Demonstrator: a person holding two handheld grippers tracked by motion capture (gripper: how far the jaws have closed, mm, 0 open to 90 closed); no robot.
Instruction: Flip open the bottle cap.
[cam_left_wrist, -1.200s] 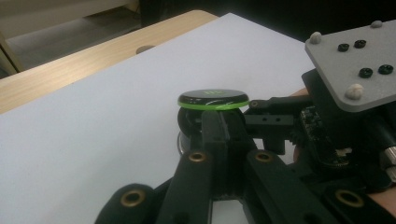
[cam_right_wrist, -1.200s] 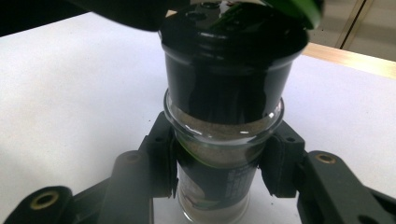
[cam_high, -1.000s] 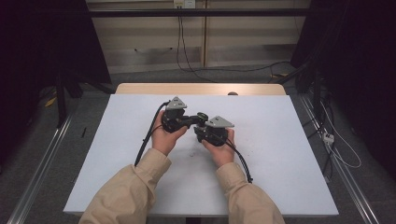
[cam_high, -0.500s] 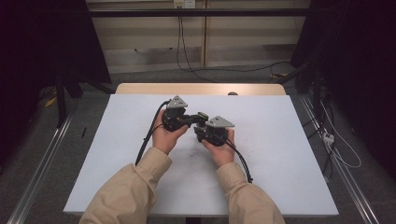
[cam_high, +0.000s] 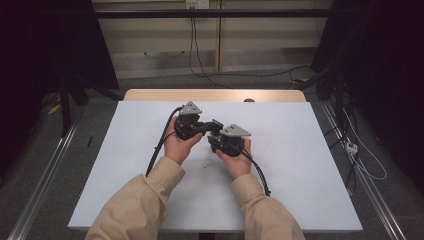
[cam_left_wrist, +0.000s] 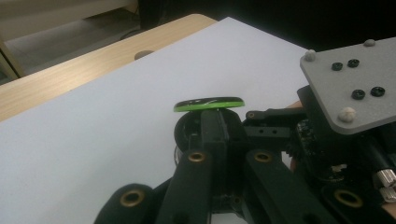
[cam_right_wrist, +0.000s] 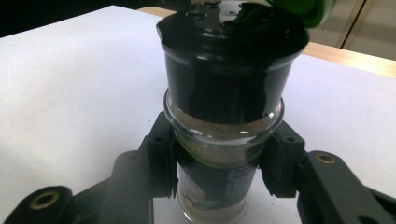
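1. Right gripper (cam_right_wrist: 219, 177) is clamped on the spice jar (cam_right_wrist: 224, 154), held above the middle of the white table (cam_high: 300, 165).
2. Left gripper (cam_left_wrist: 215, 140) is closed; looks like it's pinching the black cap (cam_left_wrist: 191, 130) just under the flipped-up green lid (cam_left_wrist: 209, 103).
3. So I'd say the lid's open, but the cap is still on. Taking it off or pouring looks left.

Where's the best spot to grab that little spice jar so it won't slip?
Grip the spice jar on its round glass body just under the black cap, coming in from both sides, as the right tool does. The glass rim bulges out above the pads, which should stop it sliding down.
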